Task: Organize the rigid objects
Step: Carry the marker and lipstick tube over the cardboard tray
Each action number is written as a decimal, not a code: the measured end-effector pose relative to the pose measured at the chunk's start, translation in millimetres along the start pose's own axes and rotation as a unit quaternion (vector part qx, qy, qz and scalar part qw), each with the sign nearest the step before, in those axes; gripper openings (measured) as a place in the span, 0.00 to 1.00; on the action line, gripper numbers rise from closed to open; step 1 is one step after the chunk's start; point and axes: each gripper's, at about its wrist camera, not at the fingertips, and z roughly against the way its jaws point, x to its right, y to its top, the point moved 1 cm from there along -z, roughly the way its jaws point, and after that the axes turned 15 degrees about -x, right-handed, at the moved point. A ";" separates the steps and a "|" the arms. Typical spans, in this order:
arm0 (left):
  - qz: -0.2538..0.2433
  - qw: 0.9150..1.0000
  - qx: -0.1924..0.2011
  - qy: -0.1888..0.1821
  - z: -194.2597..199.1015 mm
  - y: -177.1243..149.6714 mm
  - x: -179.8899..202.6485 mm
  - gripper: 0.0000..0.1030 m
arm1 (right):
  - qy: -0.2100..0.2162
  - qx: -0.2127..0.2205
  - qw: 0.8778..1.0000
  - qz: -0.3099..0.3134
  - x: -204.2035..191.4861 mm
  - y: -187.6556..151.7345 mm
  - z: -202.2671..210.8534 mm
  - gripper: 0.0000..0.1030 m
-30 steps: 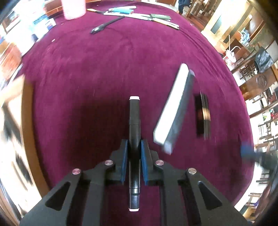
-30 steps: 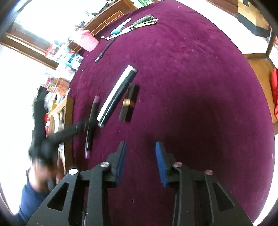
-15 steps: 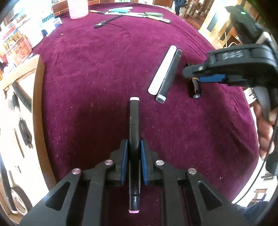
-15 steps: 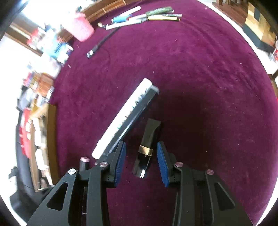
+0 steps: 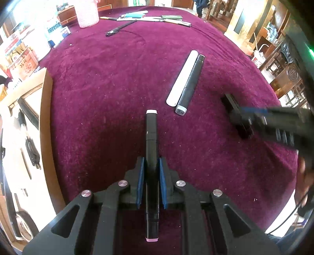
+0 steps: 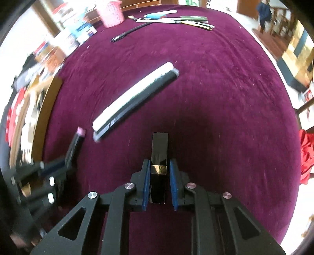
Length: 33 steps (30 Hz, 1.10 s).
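Note:
My left gripper is shut on a black marker with pink ends, held lengthwise above the purple cloth. A white stick and a black marker with a grey end lie side by side ahead on the right. My right gripper has its blue pads on either side of a black lipstick tube with a gold band; small gaps show, so the grip is unclear. The right gripper appears blurred in the left wrist view. The left gripper shows blurred in the right wrist view.
The round table wears a purple cloth. At its far edge lie several pens, a black pen and a pink cup. A wooden tray with tools borders the left. Boxes stand at far left.
My right gripper swung over the lipstick tube, which now sits straight between its pads. My left gripper moved a little closer to the white stick and the grey-ended marker, still holding its marker.

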 end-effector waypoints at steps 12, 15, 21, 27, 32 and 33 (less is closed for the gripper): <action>-0.012 1.000 0.007 0.015 -0.6 -1.2 5.1 0.13 | -0.033 0.002 0.999 0.011 -8.8 -2.8 -2.0 0.16; -0.010 1.000 0.009 0.016 -0.5 -1.1 4.9 0.13 | -0.032 0.006 0.999 0.010 -8.8 -5.4 -2.4 0.16; -0.012 0.999 0.026 0.036 -0.4 -5.2 10.3 0.13 | -0.025 0.013 1.000 0.001 -5.5 -8.3 -0.7 0.16; -0.017 0.998 0.035 0.049 -0.3 -7.3 14.2 0.12 | -0.034 0.026 0.999 0.003 -6.6 -12.5 1.0 0.16; -0.018 0.998 0.040 0.051 -0.2 -8.4 15.2 0.12 | -0.007 0.030 0.999 -0.009 -3.4 -17.0 4.3 0.15; -0.016 0.998 0.039 0.048 0.2 -8.5 14.8 0.12 | 0.003 0.031 0.999 -0.012 -2.4 -18.1 5.2 0.15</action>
